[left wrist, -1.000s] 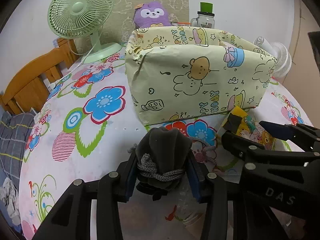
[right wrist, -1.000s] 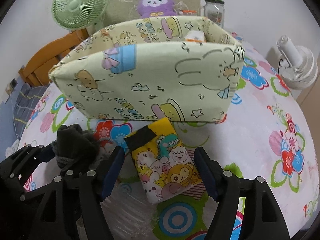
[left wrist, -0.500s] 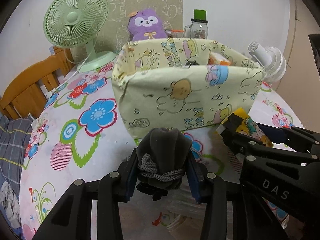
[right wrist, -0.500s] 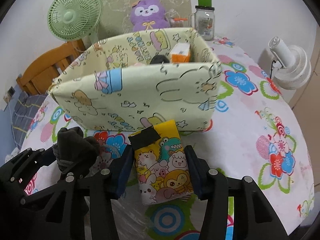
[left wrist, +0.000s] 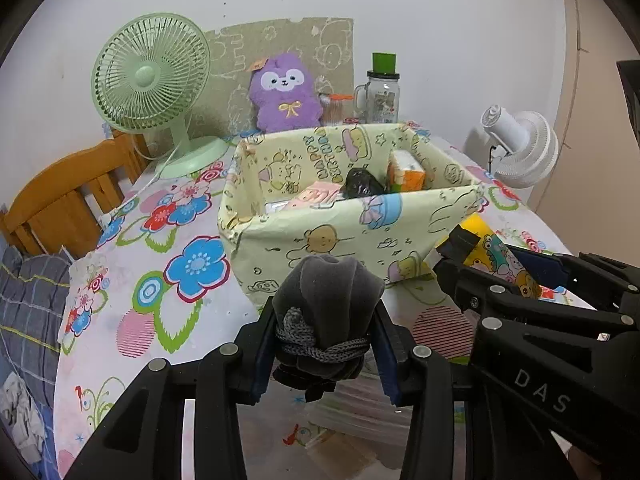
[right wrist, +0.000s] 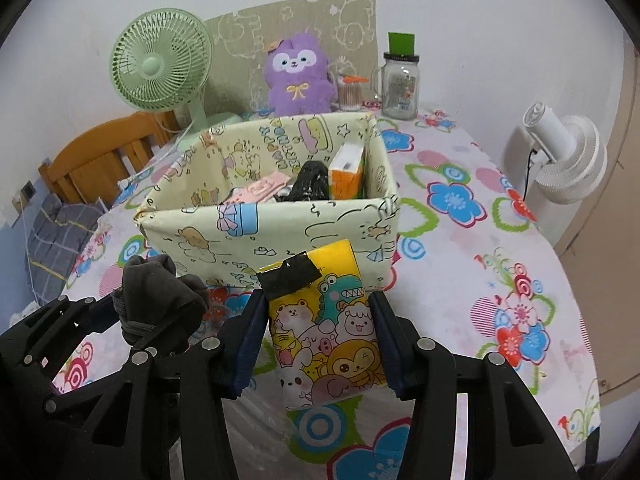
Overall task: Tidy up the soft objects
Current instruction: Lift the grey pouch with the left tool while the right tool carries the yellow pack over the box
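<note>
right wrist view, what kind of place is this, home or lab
Probably a home, perhaps a bedroom or child's room: a purple plush toy against the wall, a green desk fan, and a flower-print tablecloth beside a wooden chair.

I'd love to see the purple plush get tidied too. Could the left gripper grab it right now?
Probably not. The left gripper is shut on the grey pouch, and the cartoon-print box stands between it and the purple plush by the wall.
</note>
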{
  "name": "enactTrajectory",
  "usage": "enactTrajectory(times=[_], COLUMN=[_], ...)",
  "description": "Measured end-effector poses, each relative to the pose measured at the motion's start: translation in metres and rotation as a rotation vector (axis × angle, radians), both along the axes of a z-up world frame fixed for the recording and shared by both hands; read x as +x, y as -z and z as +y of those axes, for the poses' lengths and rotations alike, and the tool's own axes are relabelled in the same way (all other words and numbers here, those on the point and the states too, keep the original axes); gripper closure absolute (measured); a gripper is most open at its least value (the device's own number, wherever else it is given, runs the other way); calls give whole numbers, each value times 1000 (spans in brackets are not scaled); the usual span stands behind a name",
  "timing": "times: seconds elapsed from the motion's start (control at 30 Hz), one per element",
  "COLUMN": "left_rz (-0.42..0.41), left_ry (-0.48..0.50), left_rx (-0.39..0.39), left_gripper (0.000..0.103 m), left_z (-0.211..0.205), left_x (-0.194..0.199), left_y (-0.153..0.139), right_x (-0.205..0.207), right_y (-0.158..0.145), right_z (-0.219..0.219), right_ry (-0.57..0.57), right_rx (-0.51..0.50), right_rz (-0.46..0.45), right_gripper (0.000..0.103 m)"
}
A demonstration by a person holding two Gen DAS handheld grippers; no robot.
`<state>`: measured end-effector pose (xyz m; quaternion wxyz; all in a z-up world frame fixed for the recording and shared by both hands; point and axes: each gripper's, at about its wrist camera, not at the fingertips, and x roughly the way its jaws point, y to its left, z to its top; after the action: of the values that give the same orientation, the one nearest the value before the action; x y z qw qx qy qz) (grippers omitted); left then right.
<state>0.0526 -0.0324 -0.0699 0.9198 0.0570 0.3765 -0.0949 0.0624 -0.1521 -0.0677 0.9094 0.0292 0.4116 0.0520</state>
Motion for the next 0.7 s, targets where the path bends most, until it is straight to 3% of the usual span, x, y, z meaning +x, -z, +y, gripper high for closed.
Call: enactTrajectory(times=[0.7], left_rz=[-92], left_ry=[-10], left_rx=[-11], left_gripper=[59], left_z=[-7], left_x=[-19], left_y=[-54], right_x=[-19], right_y=[-57], right_z=[-9], right_ry=[-2], right_rx=[0], right_rz=[-110], right_gripper=[48])
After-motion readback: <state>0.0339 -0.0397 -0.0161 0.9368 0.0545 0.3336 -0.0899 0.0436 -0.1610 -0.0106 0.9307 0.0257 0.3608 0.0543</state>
